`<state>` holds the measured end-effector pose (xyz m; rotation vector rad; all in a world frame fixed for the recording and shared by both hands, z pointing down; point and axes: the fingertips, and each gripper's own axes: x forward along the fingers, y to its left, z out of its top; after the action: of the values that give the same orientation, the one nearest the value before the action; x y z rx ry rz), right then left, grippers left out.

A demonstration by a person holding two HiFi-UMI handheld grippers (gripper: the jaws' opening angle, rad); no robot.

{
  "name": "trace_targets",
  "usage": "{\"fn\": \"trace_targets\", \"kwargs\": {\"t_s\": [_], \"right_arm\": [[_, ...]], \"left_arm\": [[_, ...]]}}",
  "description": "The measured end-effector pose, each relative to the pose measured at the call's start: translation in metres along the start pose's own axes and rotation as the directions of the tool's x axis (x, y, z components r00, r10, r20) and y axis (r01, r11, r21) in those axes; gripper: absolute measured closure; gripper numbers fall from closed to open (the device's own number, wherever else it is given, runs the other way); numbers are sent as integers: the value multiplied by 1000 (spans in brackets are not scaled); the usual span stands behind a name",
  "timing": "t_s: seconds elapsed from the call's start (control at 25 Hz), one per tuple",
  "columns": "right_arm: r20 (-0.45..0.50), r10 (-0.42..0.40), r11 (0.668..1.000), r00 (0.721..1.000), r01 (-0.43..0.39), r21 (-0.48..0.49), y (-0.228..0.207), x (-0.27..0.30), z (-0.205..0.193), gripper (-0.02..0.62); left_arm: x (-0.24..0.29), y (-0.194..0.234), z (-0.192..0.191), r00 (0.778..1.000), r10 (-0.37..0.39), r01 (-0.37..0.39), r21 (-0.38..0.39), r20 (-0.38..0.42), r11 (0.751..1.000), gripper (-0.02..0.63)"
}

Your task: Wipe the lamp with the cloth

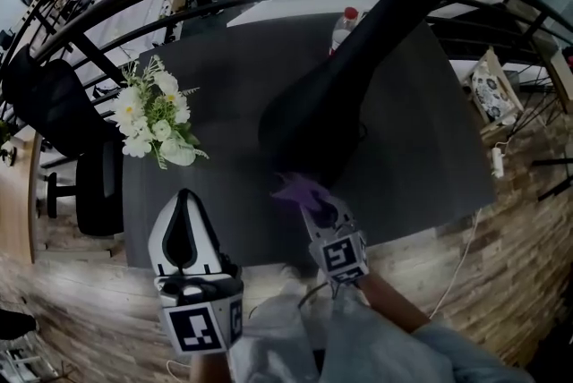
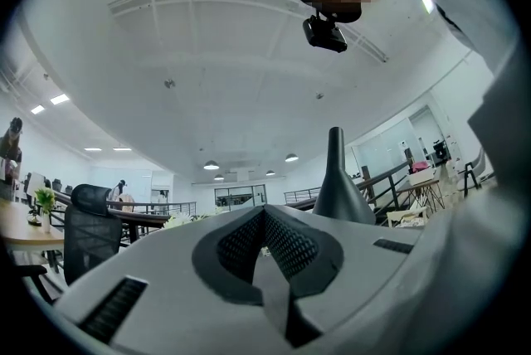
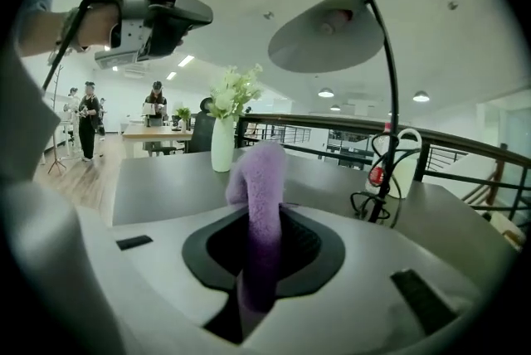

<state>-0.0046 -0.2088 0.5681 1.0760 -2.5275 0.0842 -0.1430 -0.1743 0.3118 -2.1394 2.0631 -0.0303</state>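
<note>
right gripper view showed the right gripper clamped on the purple cloth, which stood up out of the closed jaws in a soft roll, its free end forward; that hold looked meant to give a padded tip for rubbing, with the hard jaws kept off the lamp. the lamp's black shade hung above and ahead of the cloth, apart from it, and its thin stem came down to the grey table at the right, where a coiled cable lay round the foot. in the head view the cloth sat just at the near edge of the shade, though touch could not be told from above. wiping seemed about to start rather than under way

the left gripper pointed upward toward the ceiling, its jaws together with nothing between them; it appeared to be held up and aside, near the person's body, to leave the table free for the working hand. the vase of white flowers stood well left of the lamp, and the bottle with a red cap stood behind the stem, both out of the wiping path

counted: one lamp, one cloth, two grippers, one vase of flowers, one bottle, one cable, one table
</note>
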Motion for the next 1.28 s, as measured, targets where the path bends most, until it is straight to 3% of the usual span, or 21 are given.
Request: {"fn": "trace_targets", "kwargs": {"t_s": [0.28, 0.56, 0.88, 1.28], "right_arm": [[38, -125, 992, 991, 123, 34, -43, -34, 16, 545], [78, -260, 965, 962, 256, 59, -90, -74, 42, 545], [157, -377, 926, 913, 369, 80, -131, -109, 92, 545], [293, -480, 875, 827, 475, 91, -158, -146, 167, 545]], "left_arm": [[10, -16, 10, 998, -44, 45, -26, 34, 999, 601], [20, -36, 20, 993, -106, 109, -44, 58, 993, 601], [32, -47, 29, 988, -142, 144, -41, 65, 989, 601], [37, -54, 51, 972, -186, 193, -34, 144, 981, 601]]}}
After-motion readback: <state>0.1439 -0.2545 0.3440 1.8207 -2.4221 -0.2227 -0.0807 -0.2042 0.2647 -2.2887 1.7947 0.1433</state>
